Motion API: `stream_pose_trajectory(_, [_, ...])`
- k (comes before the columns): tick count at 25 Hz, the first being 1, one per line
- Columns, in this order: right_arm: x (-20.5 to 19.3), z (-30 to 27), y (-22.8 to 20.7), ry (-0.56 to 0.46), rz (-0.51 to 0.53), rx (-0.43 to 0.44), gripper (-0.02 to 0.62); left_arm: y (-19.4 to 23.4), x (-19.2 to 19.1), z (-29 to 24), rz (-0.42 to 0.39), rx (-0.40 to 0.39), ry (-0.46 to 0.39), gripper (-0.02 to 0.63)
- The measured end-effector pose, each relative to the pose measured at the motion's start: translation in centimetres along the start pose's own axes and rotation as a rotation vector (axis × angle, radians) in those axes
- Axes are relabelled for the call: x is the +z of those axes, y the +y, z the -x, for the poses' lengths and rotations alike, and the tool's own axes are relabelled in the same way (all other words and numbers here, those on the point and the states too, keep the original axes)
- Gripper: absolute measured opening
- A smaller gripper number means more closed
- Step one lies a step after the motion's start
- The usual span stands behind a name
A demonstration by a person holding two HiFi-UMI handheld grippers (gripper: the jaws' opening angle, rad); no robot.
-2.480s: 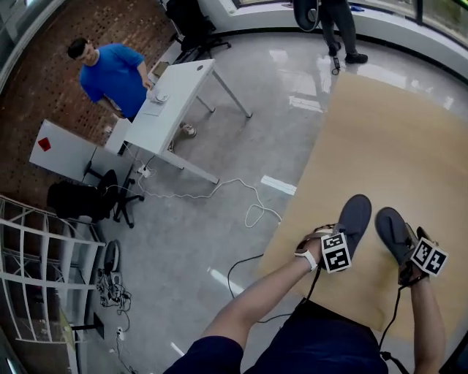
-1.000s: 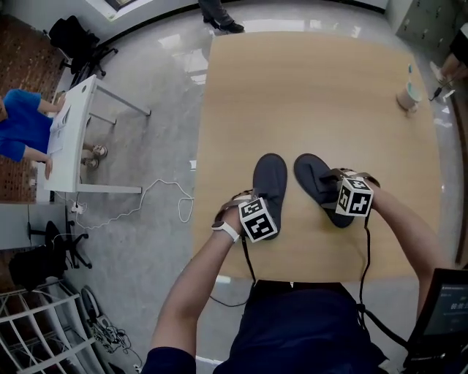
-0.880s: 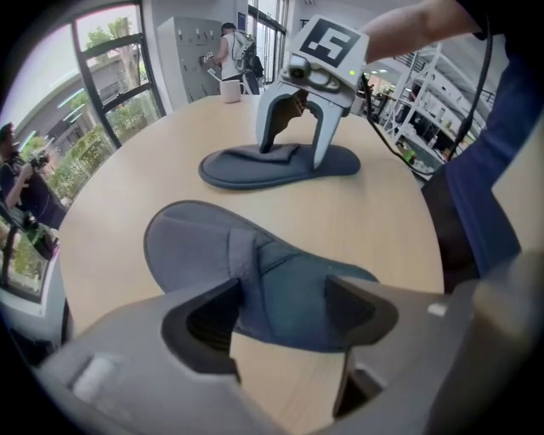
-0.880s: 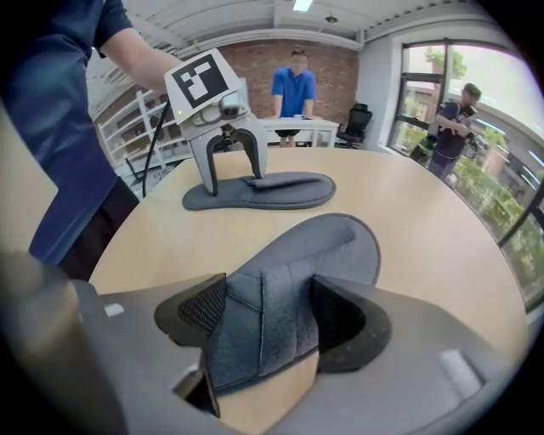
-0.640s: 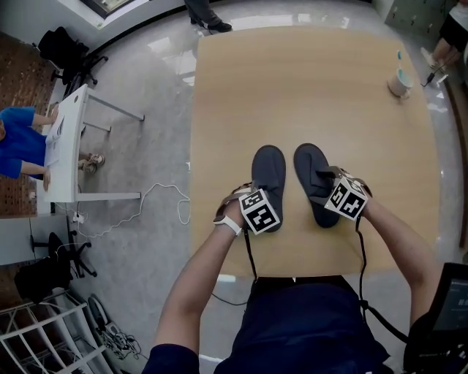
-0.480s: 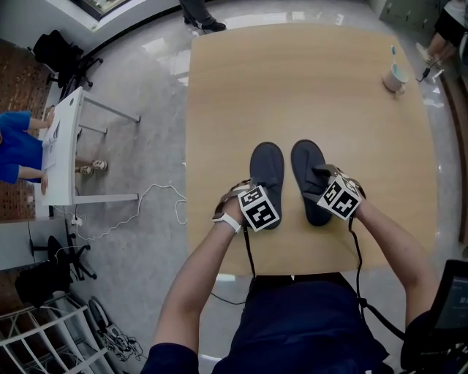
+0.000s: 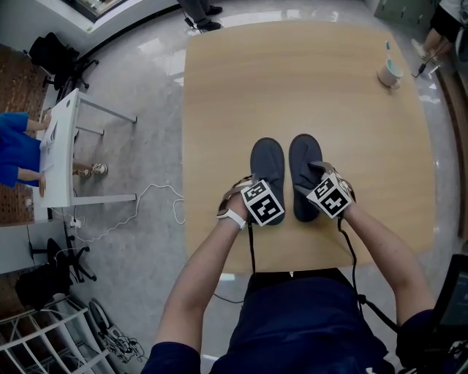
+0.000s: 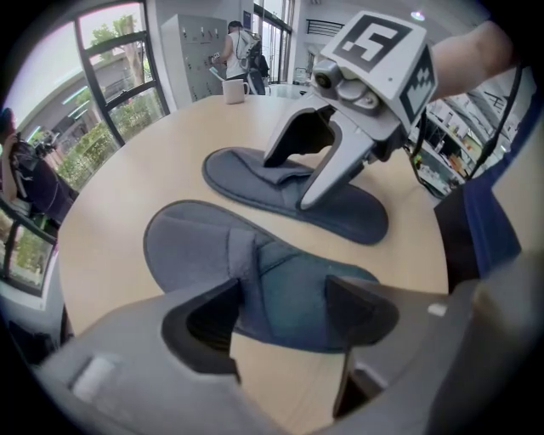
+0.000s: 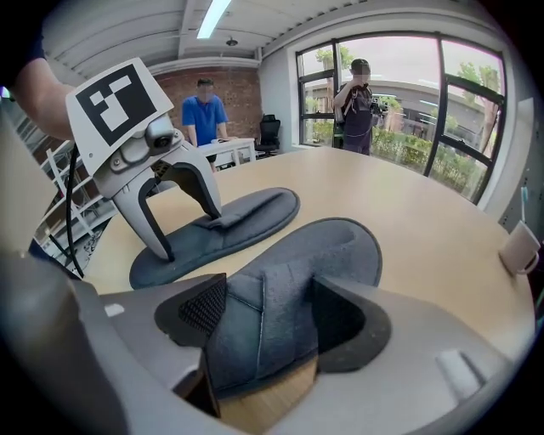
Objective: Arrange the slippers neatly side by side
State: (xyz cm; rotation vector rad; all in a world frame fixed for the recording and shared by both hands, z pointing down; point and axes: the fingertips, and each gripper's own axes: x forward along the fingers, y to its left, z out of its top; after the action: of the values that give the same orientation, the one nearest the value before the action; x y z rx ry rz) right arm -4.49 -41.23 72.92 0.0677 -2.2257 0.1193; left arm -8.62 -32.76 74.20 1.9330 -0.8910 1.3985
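Observation:
Two dark grey-blue slippers lie parallel, toes away from me, on the wooden table. My left gripper is shut across the strap of the left slipper; that strap fills its jaws in the left gripper view. My right gripper is shut on the strap of the right slipper, seen bunched between its pads. Each gripper view shows the other gripper standing on its slipper: the right gripper on the right slipper, the left gripper on the left slipper.
A cup holding a toothbrush stands near the table's far right corner. Left of the table are a white desk, a person in blue and cables on the floor. Another person stands beyond the far edge.
The right gripper has swung the right slipper from an angle to parallel with the left one and closer to it. The head view has turned to centre on the table.

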Motion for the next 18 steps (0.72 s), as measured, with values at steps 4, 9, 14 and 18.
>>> stream_pose_trajectory(4, [0.2, -0.1, -0.3, 0.001, -0.016, -0.020, 0.324, 0.0, 0.6, -0.2, 0.022, 0.006, -0.006, 0.327])
stream_pose_trajectory(9, [0.2, -0.4, -0.3, -0.009, -0.022, -0.025, 0.324, 0.0, 0.7, -0.6, 0.023, 0.007, 0.002, 0.327])
stream_pose_trajectory(14, [0.6, -0.6, -0.1, -0.010, -0.029, -0.031, 0.324, 0.1, 1.0, -0.7, 0.033, 0.010, 0.011, 0.327])
stream_pose_trajectory(18, [0.7, -0.6, 0.1, -0.007, -0.027, -0.033, 0.324, 0.0, 1.2, -0.7, 0.042, 0.010, 0.007, 0.327])
